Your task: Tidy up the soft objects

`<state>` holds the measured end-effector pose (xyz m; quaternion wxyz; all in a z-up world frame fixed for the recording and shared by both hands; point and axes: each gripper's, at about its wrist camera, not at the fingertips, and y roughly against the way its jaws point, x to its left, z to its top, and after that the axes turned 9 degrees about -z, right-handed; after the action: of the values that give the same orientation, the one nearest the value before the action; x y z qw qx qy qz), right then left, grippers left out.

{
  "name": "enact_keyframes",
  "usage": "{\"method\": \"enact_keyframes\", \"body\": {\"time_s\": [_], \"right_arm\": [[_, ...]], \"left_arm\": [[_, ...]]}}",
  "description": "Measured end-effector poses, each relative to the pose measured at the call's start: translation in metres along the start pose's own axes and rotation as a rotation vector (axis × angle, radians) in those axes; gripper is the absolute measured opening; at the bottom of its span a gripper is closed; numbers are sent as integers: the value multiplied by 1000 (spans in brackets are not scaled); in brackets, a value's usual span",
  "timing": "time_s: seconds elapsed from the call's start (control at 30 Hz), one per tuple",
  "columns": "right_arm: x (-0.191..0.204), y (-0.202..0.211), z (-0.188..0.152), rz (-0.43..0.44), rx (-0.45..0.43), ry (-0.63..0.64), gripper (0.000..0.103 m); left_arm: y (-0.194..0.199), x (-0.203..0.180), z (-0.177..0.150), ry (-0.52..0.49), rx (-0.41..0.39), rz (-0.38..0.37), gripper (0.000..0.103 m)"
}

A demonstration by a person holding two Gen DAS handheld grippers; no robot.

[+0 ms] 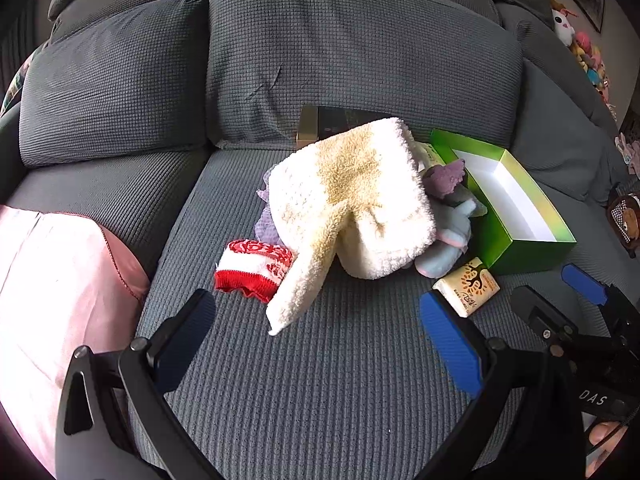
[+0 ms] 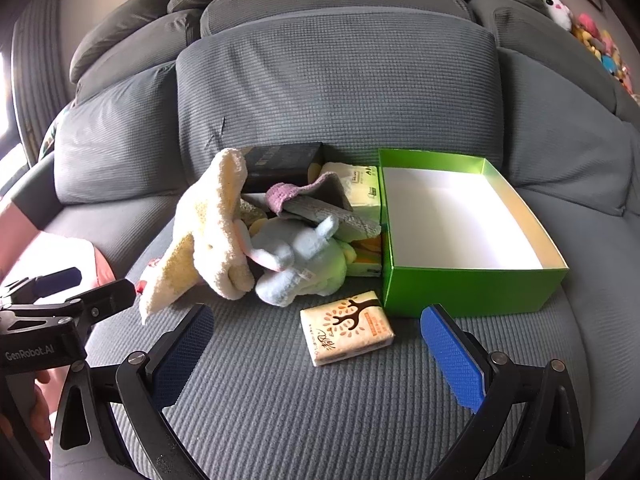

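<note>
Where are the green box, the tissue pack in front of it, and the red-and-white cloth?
green box (image 2: pixel 460 292): right wrist view, front outer wall.
tissue pack (image 2: pixel 347 327): right wrist view, printed top face.
red-and-white cloth (image 1: pixel 252 266): left wrist view, white middle band.

A grey ribbed sofa seat (image 2: pixel 320 400) carries an open green box (image 2: pixel 472 292), a tissue packet (image 2: pixel 346 328) just in front of it, a heap of plush and a cream towel (image 1: pixel 352 200), a red-and-white cloth (image 1: pixel 252 268), and a pink pillow (image 1: pixel 52 292) at the left.
</note>
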<state>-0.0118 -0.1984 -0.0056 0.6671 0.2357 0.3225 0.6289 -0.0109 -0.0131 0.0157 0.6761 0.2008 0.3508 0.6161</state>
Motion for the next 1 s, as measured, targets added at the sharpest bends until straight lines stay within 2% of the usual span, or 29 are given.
{"method": "enact_keyframes", "body": {"time_s": [0.17,0.4,0.6,1.0], "right_arm": [[-2,-2,-1,1,8,-7,103],[-3,-1,-2,-2,-37,-9,103],[-1,-2,-2,-13,1,11,103],[2,-5,-1,-6,22,12,103]], "left_arm": [[-1,0,-1,1,1,-1,102],[-1,1,-1,5,4,-4,102],[-1,2,-1,6,4,-7,102],[-4,5,1,14,7,-15,102]]}}
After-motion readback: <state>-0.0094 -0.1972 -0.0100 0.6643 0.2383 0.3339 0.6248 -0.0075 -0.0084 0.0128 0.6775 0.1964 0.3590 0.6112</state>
